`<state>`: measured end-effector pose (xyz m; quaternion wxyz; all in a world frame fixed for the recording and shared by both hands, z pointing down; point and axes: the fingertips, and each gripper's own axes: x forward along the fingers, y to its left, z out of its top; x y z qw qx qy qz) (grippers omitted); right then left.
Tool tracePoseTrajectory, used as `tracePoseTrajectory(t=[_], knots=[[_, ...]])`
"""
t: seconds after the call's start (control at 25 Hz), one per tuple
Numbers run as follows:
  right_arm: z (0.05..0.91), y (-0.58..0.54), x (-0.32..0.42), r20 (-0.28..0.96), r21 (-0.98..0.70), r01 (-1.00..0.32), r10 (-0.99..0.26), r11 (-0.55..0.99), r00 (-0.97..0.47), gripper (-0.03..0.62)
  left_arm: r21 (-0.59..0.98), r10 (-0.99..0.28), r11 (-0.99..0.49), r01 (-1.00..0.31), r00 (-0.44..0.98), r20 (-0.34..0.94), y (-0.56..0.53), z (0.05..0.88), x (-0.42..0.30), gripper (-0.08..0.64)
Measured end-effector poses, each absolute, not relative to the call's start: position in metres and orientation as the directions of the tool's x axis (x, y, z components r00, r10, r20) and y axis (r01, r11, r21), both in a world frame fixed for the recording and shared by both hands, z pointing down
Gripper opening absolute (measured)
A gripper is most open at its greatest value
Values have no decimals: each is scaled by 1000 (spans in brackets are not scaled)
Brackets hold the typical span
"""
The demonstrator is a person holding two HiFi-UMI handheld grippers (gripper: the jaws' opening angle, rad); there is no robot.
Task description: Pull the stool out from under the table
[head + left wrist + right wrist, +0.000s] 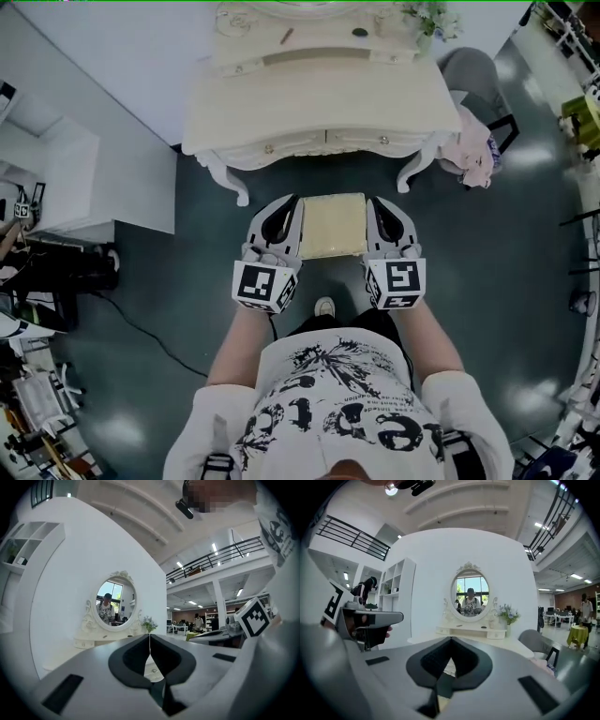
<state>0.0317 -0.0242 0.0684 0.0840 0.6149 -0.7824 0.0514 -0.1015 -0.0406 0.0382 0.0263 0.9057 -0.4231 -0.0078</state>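
Stool look: The stool (331, 225) showed a square, cream-coloured padded seat with a paler rim, seen from straight above.
Stool place: It stood on the dark floor just on the near side of the table (319, 112), centred between the table's two curved front legs. Its whole seat was in plain view, and its far edge lay close to the table front.
Left gripper: The left gripper (285, 202) lay along the stool's left side. In its own view (150, 641) the jaws were closed, the tips meeting on a thin line with nothing between them.
Right gripper: The right gripper (379, 202) lay along the stool's right side. Its own view (451, 640) showed the tips pressed together and empty.
Contact: Each gripper was right against or just beside the seat edge; which of the two could not be told.
Table: It was a cream dressing table with small drawer knobs, an oval mirror (470, 595) and a small bunch of flowers (507, 613) at its far right.
Hidden: The stool's legs were out of sight beneath the seat. The table's far edge was cut off at the top of the head view.
Hard to make out: A pale patch behind each gripper's closed jaws was too small to identify.
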Motion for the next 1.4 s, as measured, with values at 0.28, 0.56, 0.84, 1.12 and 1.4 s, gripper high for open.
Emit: tracePoseTrajectory(t=[0.28,0.56,0.84,1.12,1.4], knots=[[19,-3,48,155,24,-976,-966,215,-209,17,3,-749,-663,-749,663,-12,-13,-14,-95,21],[-2,5,45,126,45,-968,-963,247,-239,17,3,-772,-636,-772,636,-13,-6,-27,-107,21],[-10,0,31,121,51,-946,-943,319,-311,17,-41,-793,-607,-794,608,-25,-5,-40,-109,21],[-12,-3,23,109,24,-938,-934,345,-341,17,-69,-784,-619,-782,620,7,-8,-38,-113,21],[-15,-1,21,113,36,-922,-918,386,-380,17,-49,-780,-625,-779,626,7,-11,-38,-116,21]])
